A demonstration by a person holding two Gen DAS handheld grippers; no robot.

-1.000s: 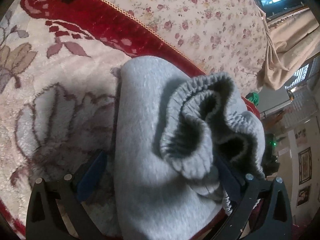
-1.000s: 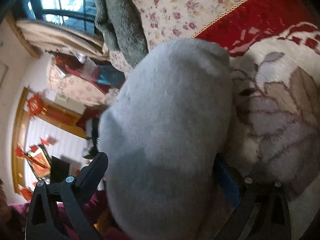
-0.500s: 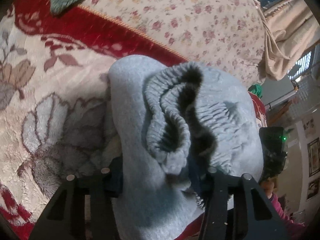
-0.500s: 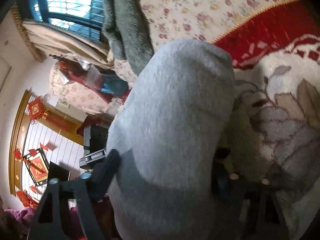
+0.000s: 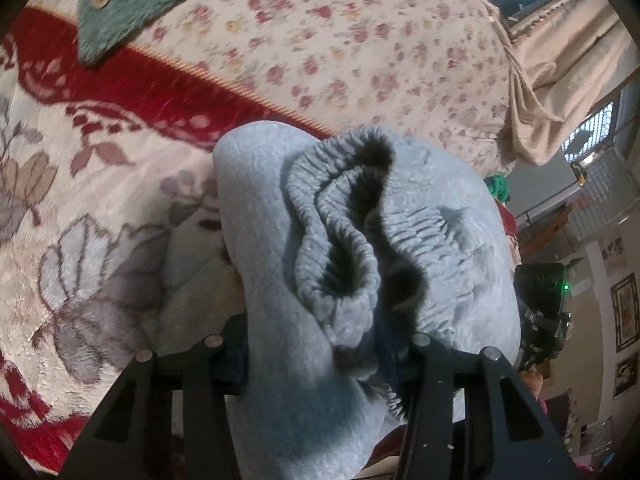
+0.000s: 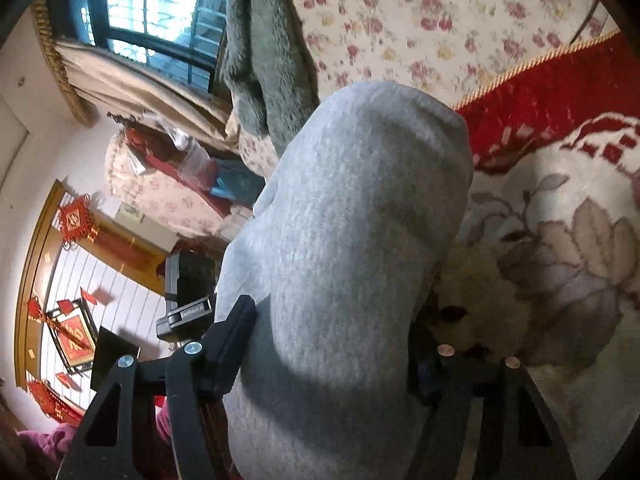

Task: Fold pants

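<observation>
The folded light grey pants (image 5: 256, 208) form a thick bundle with the ribbed elastic waistband (image 5: 332, 216) curled on top. My left gripper (image 5: 316, 352) is shut on this end, its black fingers (image 5: 224, 352) pressed into the fabric on both sides. In the right wrist view the smooth grey side of the pants (image 6: 360, 200) fills the middle. My right gripper (image 6: 332, 344) has its jaws closing on the bundle, one pad (image 6: 236, 340) against the cloth and the other mostly hidden behind it. The bundle hangs a little above the blanket.
A red and cream flowered blanket (image 5: 80, 200) lies under the pants, over a rose-print sheet (image 5: 360, 40). A green garment with a button (image 5: 132, 8) lies at the back, and a grey-green plush garment (image 6: 268, 60) near the window. Beige curtains (image 5: 560, 80) hang beyond the bed's edge.
Both grippers' jaws have narrowed from wide apart onto the pants bundle. The bundle has risen off the blanket and the waistband has been squeezed into a tighter curl.
</observation>
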